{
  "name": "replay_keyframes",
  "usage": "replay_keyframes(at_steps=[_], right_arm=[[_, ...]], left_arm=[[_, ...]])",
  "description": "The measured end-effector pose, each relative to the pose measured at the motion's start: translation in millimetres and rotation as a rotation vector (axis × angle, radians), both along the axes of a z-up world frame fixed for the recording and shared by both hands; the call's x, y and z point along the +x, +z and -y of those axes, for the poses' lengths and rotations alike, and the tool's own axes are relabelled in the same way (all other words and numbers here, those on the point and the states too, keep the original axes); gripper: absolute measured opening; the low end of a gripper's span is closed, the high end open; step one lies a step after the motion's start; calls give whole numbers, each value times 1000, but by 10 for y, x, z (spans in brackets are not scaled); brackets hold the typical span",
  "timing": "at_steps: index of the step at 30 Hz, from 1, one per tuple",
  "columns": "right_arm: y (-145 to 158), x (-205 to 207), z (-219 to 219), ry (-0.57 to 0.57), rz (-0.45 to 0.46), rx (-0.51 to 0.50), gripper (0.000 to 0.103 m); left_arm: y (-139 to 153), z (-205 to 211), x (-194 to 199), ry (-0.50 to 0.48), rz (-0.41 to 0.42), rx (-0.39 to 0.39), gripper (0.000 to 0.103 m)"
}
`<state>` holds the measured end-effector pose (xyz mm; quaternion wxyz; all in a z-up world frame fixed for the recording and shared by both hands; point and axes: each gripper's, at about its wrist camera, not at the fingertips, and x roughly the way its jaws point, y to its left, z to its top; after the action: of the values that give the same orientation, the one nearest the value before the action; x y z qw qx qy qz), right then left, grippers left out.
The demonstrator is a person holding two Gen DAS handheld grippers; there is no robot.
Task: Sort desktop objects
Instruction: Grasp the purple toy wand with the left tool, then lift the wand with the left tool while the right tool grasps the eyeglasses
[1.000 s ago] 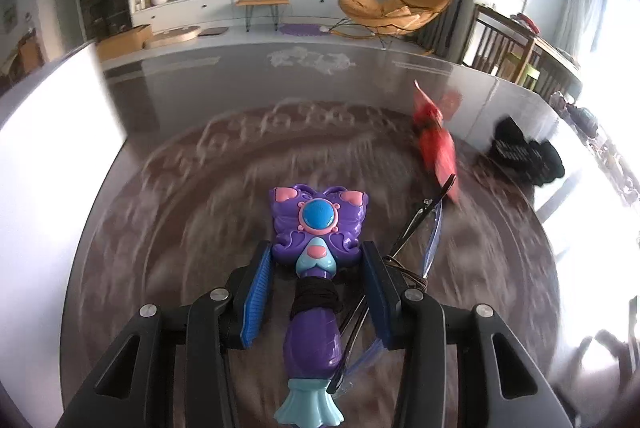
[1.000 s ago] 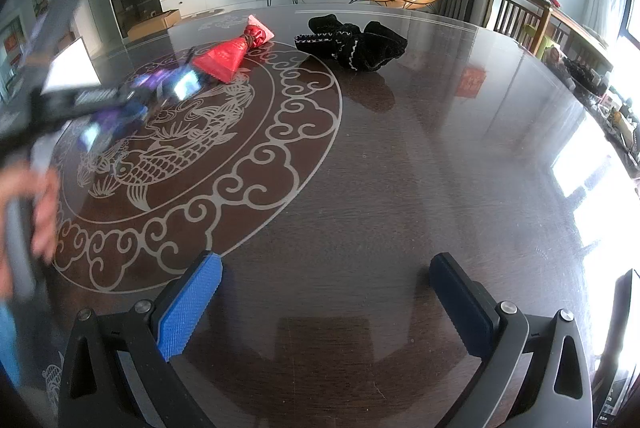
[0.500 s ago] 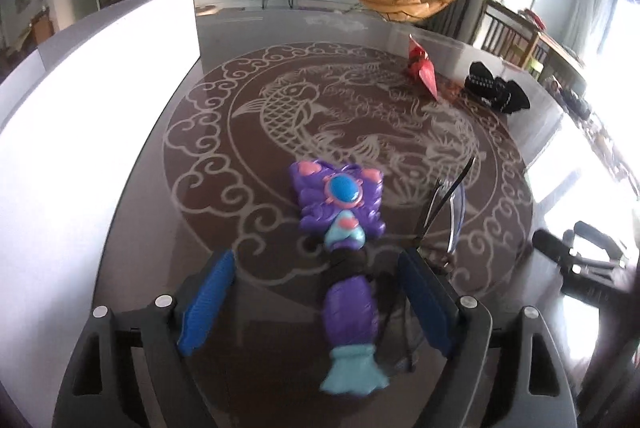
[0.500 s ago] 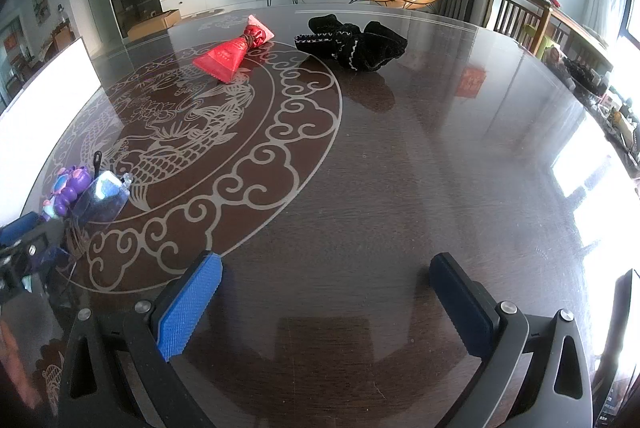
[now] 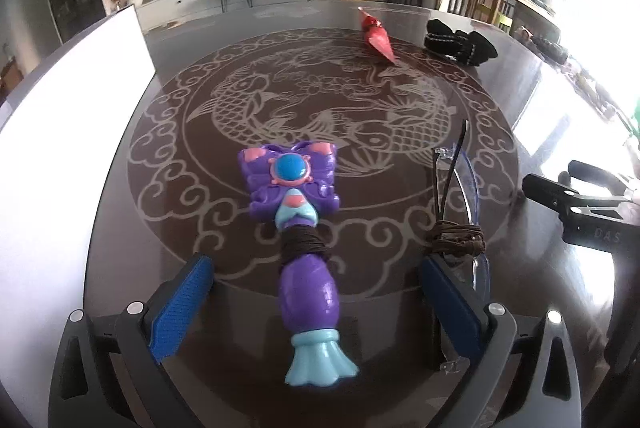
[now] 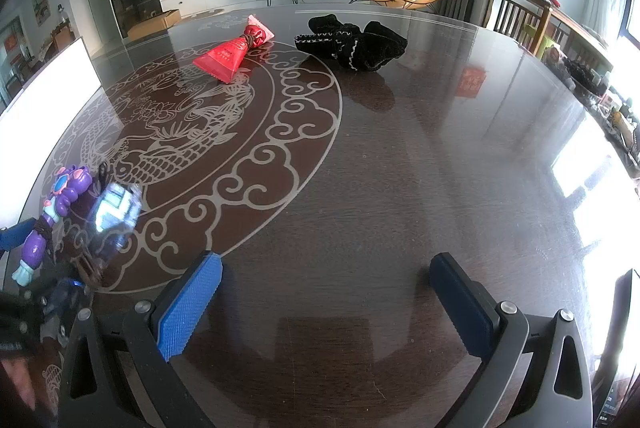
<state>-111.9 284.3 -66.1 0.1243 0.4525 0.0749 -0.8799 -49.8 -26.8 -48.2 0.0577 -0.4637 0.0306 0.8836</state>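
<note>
A purple butterfly toy wand (image 5: 294, 228) with a brown cord round its neck lies on the dark table, between the fingers of my left gripper (image 5: 316, 268). The jaws are opening wide and neither pad touches the wand. Folded glasses (image 5: 456, 180), bound with a brown cord, rest against the inside of the right finger. In the right wrist view the wand (image 6: 52, 204) and glasses (image 6: 114, 208) sit at the far left. My right gripper (image 6: 326, 264) hangs open over bare table, nothing between its fingers.
A red tied pouch (image 6: 232, 54) and a black knitted cloth (image 6: 354, 42) lie at the far side of the round table. A tall white panel (image 5: 60, 132) stands along the left edge. A carved fish pattern (image 5: 320, 108) covers the table's middle.
The left gripper carried the wand and glasses across to the near left of the table, then its jaws spread apart and let go of the wand. The right gripper stayed still.
</note>
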Motion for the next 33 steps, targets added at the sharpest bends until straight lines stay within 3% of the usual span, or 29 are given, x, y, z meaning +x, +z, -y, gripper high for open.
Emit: replay_keyframes(at_steps=[12, 18, 27, 33], right_arm=[[0, -1, 0, 0, 0, 0, 103], [0, -1, 0, 0, 0, 0, 103], [0, 0, -1, 0, 0, 0, 103], [0, -1, 0, 0, 0, 0, 103]], left_arm=[[0, 31, 39, -17, 2, 0, 103], [10, 284, 82, 88, 2, 8, 103], [8, 257, -16, -2, 15, 0, 103], [11, 232, -46, 9, 17, -1, 103]])
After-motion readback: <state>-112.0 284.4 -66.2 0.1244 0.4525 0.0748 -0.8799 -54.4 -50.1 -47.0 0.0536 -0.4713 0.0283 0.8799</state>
